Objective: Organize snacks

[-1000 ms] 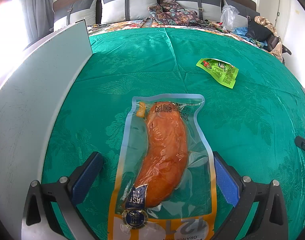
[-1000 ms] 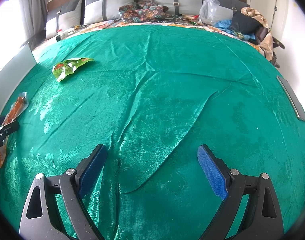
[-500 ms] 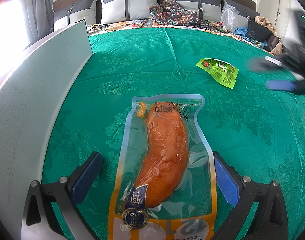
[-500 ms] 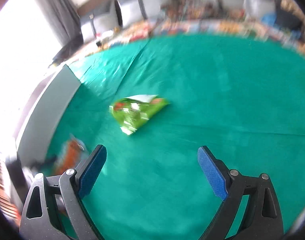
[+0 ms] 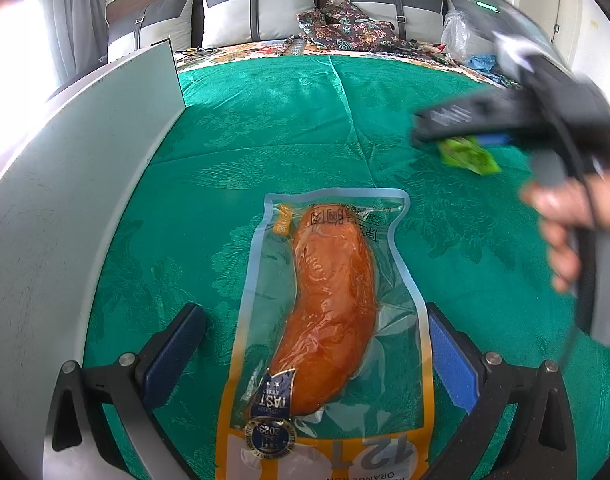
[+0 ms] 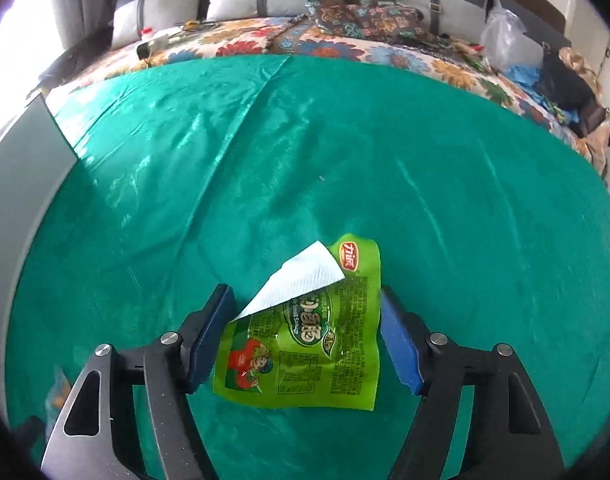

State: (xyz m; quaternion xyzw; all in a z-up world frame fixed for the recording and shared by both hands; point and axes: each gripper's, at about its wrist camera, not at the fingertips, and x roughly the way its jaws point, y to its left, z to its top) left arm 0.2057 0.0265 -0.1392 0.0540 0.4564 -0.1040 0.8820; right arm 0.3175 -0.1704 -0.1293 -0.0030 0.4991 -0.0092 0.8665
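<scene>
Green damask cloth covers the near part of the bed; a crease runs near-to-far through its middle. Grey-white panel stands upright along the left edge. Floral bedspread shows beyond the cloth's far edge. Grey pillows with dark straps lean against the headboard at the far end. Patterned dark fabric bunched just before them. Clear plastic bag and dark bag far right.
</scene>
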